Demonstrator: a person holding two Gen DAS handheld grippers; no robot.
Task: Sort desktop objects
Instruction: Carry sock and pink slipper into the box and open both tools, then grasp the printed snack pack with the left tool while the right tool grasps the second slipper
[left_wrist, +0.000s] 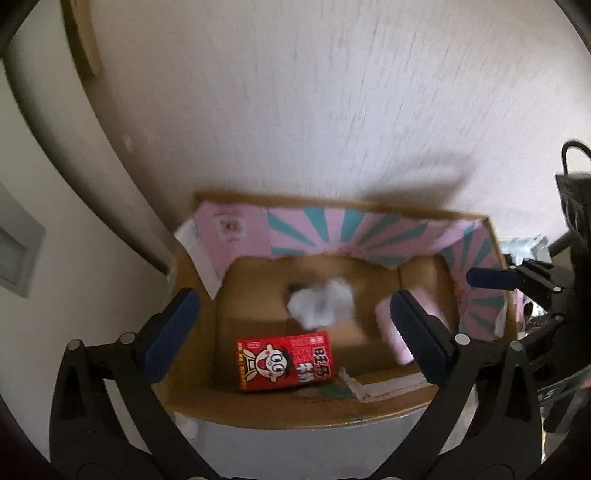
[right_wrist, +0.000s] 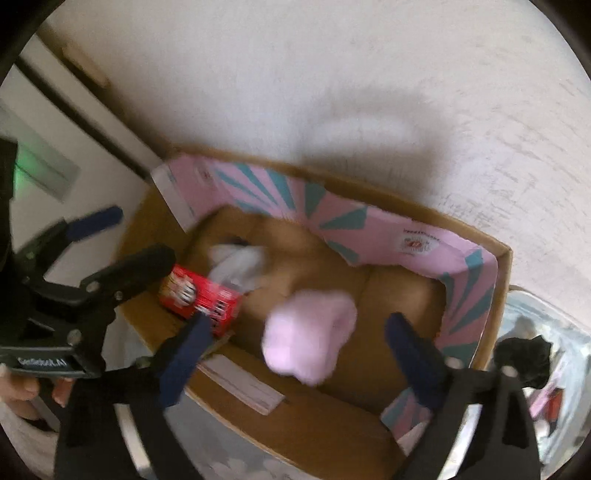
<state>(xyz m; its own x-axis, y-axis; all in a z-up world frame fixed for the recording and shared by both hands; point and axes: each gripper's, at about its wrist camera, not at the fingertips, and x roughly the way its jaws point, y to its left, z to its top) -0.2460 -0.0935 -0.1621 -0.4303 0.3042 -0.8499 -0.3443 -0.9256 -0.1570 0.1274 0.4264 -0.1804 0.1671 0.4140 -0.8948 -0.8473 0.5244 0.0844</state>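
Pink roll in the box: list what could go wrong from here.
1. The pink roll sits between the open right tongs, blurred; it may tumble onto the red milk carton or crumpled tissue.
2. The left tongs, also open over the cardboard box, hang close to the right ones and could collide.

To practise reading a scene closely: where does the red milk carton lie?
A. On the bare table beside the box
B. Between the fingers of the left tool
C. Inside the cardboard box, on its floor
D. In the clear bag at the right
C: the carton lies on its side on the brown floor of the box, near the crumpled tissue, and both tools are open, gripping nothing.
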